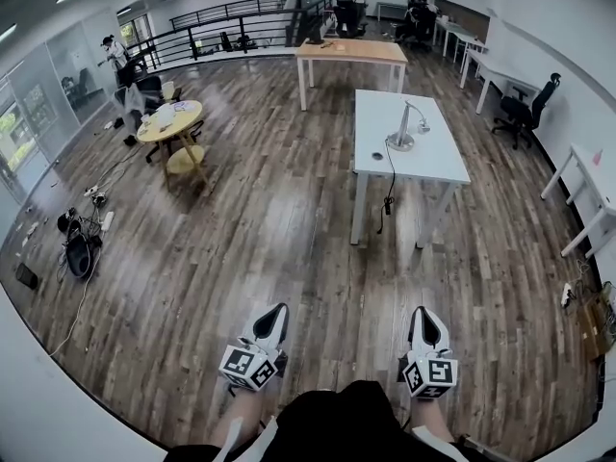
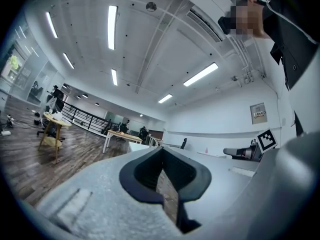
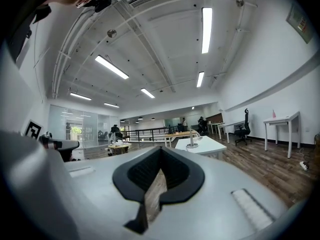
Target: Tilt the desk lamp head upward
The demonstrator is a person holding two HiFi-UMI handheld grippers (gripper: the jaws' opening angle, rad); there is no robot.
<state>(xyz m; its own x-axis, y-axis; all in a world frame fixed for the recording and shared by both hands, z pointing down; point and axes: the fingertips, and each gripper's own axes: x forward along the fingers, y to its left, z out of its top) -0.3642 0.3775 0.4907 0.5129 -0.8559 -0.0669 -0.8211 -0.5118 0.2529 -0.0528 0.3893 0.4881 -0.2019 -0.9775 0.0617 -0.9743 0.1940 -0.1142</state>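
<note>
The desk lamp (image 1: 404, 129) is being seen in silvery grey, on a table (image 1: 430, 165) being shown in plain white. The floor (image 1: 289, 248) is being rendered in grey-brown wood-grain planks. The left gripper (image 1: 274, 317) and right gripper (image 1: 424, 319) are being shown in white with black jaw linings, their cubes being patterned with black-and-white square markers. A round table (image 1: 173, 120) is being shown in pale yellow wood, a chair (image 1: 520, 114) in black.

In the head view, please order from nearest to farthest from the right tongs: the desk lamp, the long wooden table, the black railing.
1. Desk lamp, on the white table ahead of the right tongs.
2. Long wooden table, behind it.
3. Black railing, far back, to the left.
</note>
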